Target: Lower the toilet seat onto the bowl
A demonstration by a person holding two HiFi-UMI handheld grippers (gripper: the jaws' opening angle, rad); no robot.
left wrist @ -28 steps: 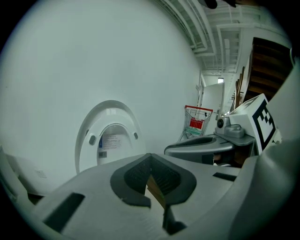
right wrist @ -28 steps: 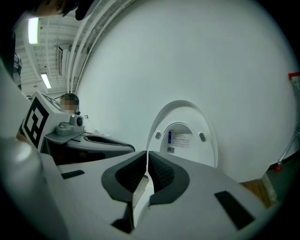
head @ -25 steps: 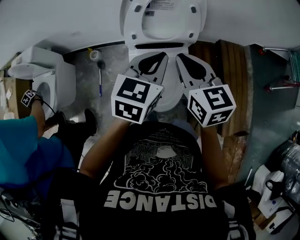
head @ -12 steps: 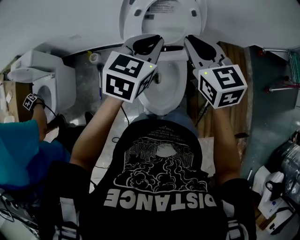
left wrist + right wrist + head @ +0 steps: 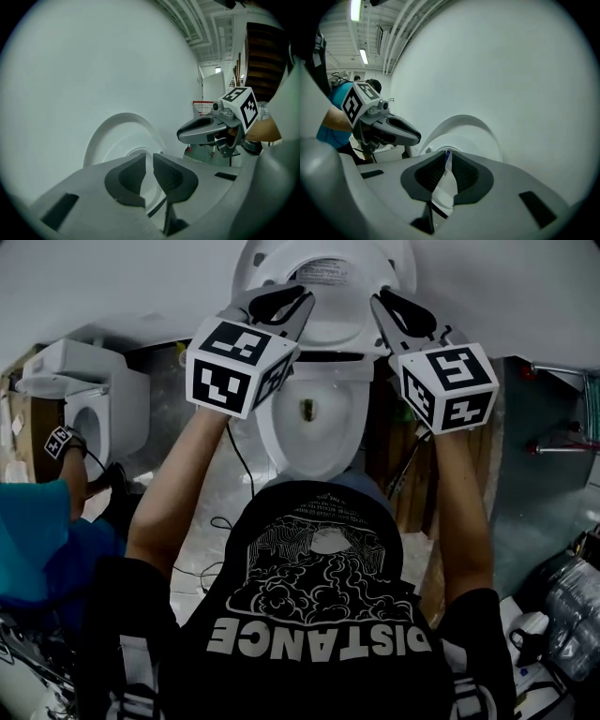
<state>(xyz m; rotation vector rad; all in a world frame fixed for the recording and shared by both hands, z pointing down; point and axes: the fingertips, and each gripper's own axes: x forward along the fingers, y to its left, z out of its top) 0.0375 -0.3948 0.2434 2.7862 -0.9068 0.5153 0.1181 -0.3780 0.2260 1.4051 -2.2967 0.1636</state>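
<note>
The white toilet seat (image 5: 323,277) stands raised against the wall, above the open bowl (image 5: 314,442). My left gripper (image 5: 302,293) is lifted to the seat's left side, and its jaws are opening with a narrow gap and nothing between them. My right gripper (image 5: 377,298) is up at the seat's right side, jaws all but closed and empty. In the left gripper view the seat's curved rim (image 5: 122,131) lies just beyond my left gripper (image 5: 149,157), with the right gripper (image 5: 201,131) alongside. The right gripper view shows the seat (image 5: 464,131) past my right gripper (image 5: 447,157).
A second white toilet (image 5: 89,399) stands at the left, with a person in blue (image 5: 37,540) beside it. Wooden boards (image 5: 412,474) lie right of the bowl. A cable (image 5: 225,521) trails on the floor, and bags (image 5: 562,615) sit at the lower right.
Both grippers have risen from over the bowl, forward and up to the raised seat, one at each side. The left jaws have parted slightly.
</note>
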